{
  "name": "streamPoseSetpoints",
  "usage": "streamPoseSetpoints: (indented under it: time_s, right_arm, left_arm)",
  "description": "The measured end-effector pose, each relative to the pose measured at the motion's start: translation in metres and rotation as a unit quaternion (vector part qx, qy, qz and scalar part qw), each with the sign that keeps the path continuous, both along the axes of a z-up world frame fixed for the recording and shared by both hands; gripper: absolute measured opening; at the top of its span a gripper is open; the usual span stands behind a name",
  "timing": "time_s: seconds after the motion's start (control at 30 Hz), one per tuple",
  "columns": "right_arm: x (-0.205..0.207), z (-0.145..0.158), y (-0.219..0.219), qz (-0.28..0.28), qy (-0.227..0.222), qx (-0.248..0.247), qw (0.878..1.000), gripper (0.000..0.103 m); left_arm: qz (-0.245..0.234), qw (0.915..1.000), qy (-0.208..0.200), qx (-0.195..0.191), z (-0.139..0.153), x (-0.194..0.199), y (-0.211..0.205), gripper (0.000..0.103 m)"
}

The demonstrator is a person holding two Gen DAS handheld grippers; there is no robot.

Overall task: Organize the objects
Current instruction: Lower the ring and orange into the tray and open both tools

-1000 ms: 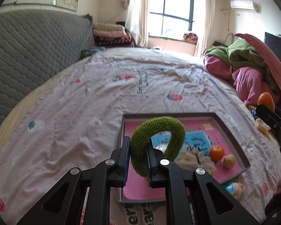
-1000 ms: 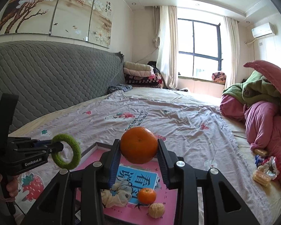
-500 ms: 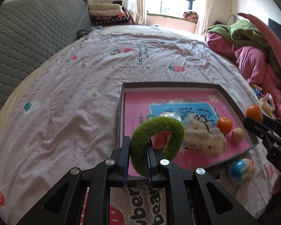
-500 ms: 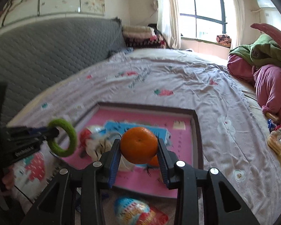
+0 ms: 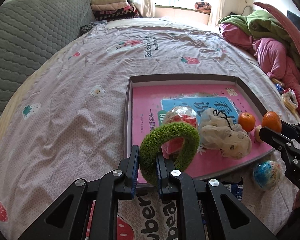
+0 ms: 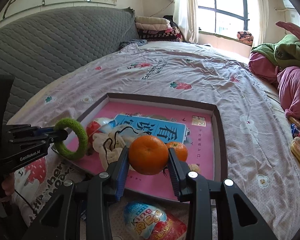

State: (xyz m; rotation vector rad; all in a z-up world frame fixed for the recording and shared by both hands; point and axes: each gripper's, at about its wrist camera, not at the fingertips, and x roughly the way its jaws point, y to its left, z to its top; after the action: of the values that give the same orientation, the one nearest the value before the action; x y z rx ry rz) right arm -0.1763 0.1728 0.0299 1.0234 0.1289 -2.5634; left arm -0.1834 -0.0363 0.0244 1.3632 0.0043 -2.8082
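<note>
Left tongs pinch the green ring at lower centre, over the tray edge. Right tongs pinch an orange above the tray. Risk: on release the orange rolls against the second orange, or the ring lands outside.

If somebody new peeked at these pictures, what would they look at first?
Probably the bright orange pinched in the right gripper, hanging just above the near end of the pink-bottomed tray on the bed. Next, the fuzzy green ring squeezed in the left gripper over the tray's near left corner. Inside the tray lie another orange and a crumpled cream cloth bag.
</note>
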Motion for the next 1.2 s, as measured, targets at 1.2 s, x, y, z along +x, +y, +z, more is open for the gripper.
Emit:
streamPoseSetpoints:
  time_s: [1.2]
  right_arm:
    - [-0.025,-0.040,-0.010,0.001,-0.109,0.008,0.994,0.039]
  left_arm:
    - [-0.027,0.9970,-0.072,0.011,-0.035,-0.027,0.015,0.027]
